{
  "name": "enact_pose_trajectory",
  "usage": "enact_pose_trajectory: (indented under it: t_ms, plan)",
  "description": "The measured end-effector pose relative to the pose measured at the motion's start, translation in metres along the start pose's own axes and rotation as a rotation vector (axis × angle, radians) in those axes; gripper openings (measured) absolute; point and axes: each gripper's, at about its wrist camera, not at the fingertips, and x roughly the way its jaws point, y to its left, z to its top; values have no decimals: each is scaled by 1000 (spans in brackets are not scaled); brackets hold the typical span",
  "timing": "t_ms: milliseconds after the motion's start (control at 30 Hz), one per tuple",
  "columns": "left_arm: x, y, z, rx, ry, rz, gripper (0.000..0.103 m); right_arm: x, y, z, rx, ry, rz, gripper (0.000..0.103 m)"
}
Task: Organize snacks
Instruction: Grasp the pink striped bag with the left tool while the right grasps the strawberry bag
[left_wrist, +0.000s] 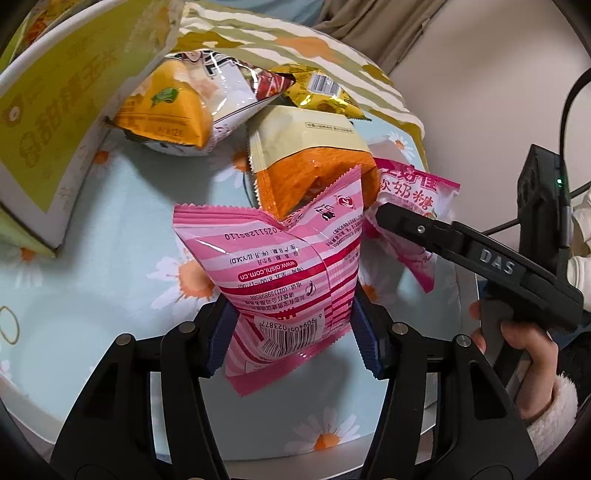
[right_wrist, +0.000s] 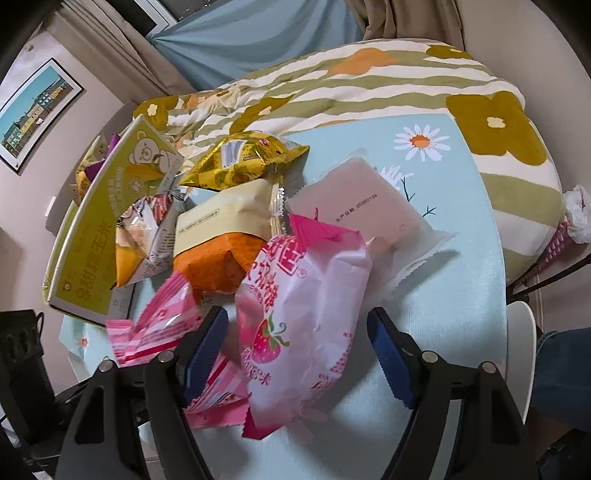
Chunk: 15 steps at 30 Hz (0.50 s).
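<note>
My left gripper (left_wrist: 293, 338) is shut on a pink striped snack bag (left_wrist: 291, 269), held upright above the table; the bag also shows in the right wrist view (right_wrist: 159, 325). My right gripper (right_wrist: 299, 354) is open around a pink-and-white strawberry candy bag (right_wrist: 306, 314), with a gap to the right finger pad (right_wrist: 388, 350); that bag also shows in the left wrist view (left_wrist: 417, 206) by the right gripper's finger (left_wrist: 406, 225). An orange-and-cream packet (left_wrist: 306, 158) lies just behind both bags.
A yellow-green carton (left_wrist: 55, 110) lies at the left. An orange-white bag (left_wrist: 177, 110), a gold packet (right_wrist: 240, 158) and a pale pink flat pack (right_wrist: 365, 199) lie on the daisy-print tablecloth (left_wrist: 92, 258). A striped floral blanket (right_wrist: 369, 81) lies behind.
</note>
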Motion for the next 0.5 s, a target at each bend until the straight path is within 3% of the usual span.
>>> enact_pose_trajectory:
  t_ms: [200, 233, 500]
  plan:
    - [-6, 5, -2, 7, 6, 5, 56, 4, -3, -3, 5, 13, 11, 51]
    - [-5, 3, -1, 9, 5, 5, 56, 3, -2, -4, 5, 9, 24, 42]
    - [-15, -5, 1, 37, -5, 0, 56, -11, 6, -13, -21, -24, 20, 34]
